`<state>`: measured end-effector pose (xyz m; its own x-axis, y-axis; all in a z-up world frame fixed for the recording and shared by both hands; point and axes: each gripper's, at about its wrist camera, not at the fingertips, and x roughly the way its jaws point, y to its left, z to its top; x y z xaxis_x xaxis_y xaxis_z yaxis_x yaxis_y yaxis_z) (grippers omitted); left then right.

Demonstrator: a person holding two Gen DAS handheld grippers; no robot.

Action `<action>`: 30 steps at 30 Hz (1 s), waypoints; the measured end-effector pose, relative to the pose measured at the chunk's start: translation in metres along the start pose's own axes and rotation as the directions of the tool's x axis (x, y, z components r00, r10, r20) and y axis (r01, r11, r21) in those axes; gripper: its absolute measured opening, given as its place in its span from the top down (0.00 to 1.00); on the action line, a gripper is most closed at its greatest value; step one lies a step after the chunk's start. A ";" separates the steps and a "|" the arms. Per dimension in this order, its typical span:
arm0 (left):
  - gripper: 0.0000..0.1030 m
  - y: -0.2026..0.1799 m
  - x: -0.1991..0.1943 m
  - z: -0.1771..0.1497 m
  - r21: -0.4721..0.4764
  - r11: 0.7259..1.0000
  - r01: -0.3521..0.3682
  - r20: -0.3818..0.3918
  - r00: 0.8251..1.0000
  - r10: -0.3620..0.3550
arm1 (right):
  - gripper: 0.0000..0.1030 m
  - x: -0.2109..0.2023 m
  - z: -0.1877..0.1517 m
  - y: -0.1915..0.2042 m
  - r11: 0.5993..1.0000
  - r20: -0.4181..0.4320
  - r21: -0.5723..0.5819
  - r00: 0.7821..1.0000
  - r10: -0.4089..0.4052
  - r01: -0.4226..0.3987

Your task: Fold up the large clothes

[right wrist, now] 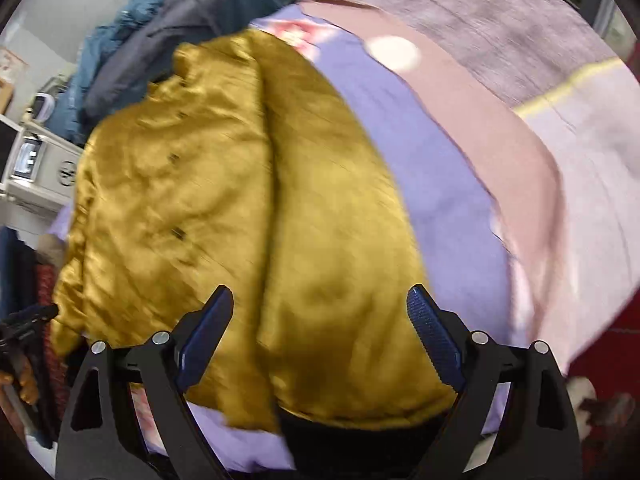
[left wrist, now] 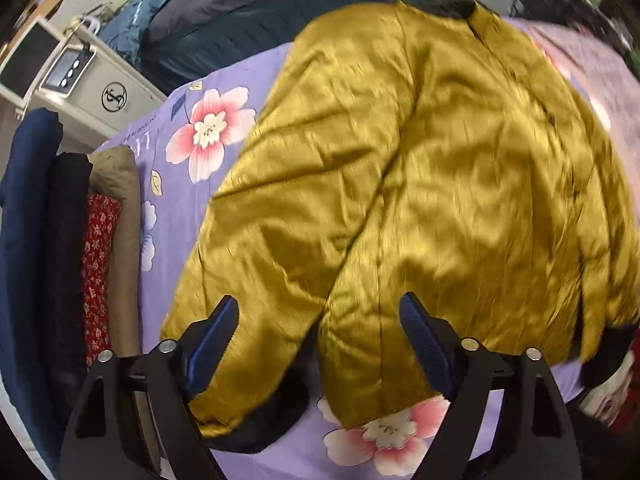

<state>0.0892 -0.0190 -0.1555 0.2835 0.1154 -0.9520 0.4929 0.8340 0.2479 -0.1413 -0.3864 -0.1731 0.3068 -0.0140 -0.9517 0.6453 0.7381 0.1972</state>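
Below, gold jacket point(left wrist: 420, 184) on floral sheet point(left wrist: 184, 208), spread flat

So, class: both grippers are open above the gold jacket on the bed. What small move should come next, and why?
Probably lower the left gripper and right gripper onto the near hem and close. The gold jacket lies spread, lining up, on the purple floral sheet, with nothing gripped, so another fold needs a fresh hold.
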 end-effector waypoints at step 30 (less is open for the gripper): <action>0.91 0.250 0.034 0.125 -0.424 0.758 -0.495 -0.114 0.860 0.498 | 0.15 -0.036 -0.029 0.009 0.994 -0.018 0.061 0.996 -0.088 0.089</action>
<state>0.3247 0.1258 -0.1033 0.3949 0.5760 -0.7157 -0.1151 0.8039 0.5835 -0.1670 -0.3601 -0.1434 0.2364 -0.0665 -0.9694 0.7112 0.6916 0.1260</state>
